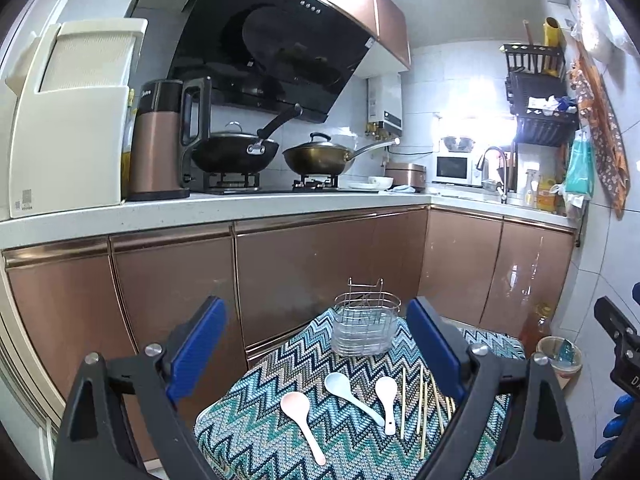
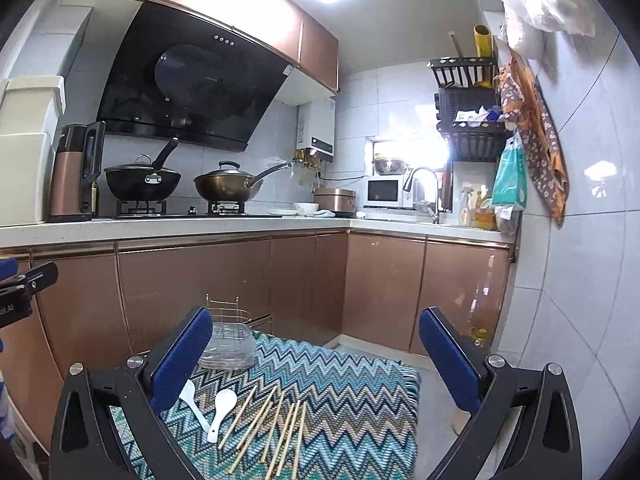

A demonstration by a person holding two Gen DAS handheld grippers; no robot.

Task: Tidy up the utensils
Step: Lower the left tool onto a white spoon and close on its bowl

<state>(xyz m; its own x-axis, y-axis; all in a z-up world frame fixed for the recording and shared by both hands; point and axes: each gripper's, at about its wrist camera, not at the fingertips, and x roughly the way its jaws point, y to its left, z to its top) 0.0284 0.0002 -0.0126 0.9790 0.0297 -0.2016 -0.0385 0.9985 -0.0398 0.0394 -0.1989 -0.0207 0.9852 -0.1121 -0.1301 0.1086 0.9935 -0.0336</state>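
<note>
A wire utensil holder [image 1: 366, 326] with a clear tray stands at the far end of a zigzag-patterned mat [image 1: 280, 392]. On the mat lie a pink spoon [image 1: 302, 416], a pale blue spoon [image 1: 350, 396], a white spoon [image 1: 387, 400] and several wooden chopsticks [image 1: 422, 408]. My left gripper [image 1: 316, 344] hovers open above the spoons, holding nothing. In the right wrist view the holder [image 2: 230, 344] sits far left, the white spoon [image 2: 220, 412] and chopsticks [image 2: 272, 428] lie below my right gripper [image 2: 316, 352], which is open and empty.
Copper cabinet doors [image 1: 304, 264] rise right behind the mat. The counter [image 1: 240, 200] above carries a kettle [image 1: 164, 140], two woks on a stove, a microwave and a sink. An oil bottle [image 1: 536, 324] and a small bin [image 1: 560, 356] stand on the floor to the right.
</note>
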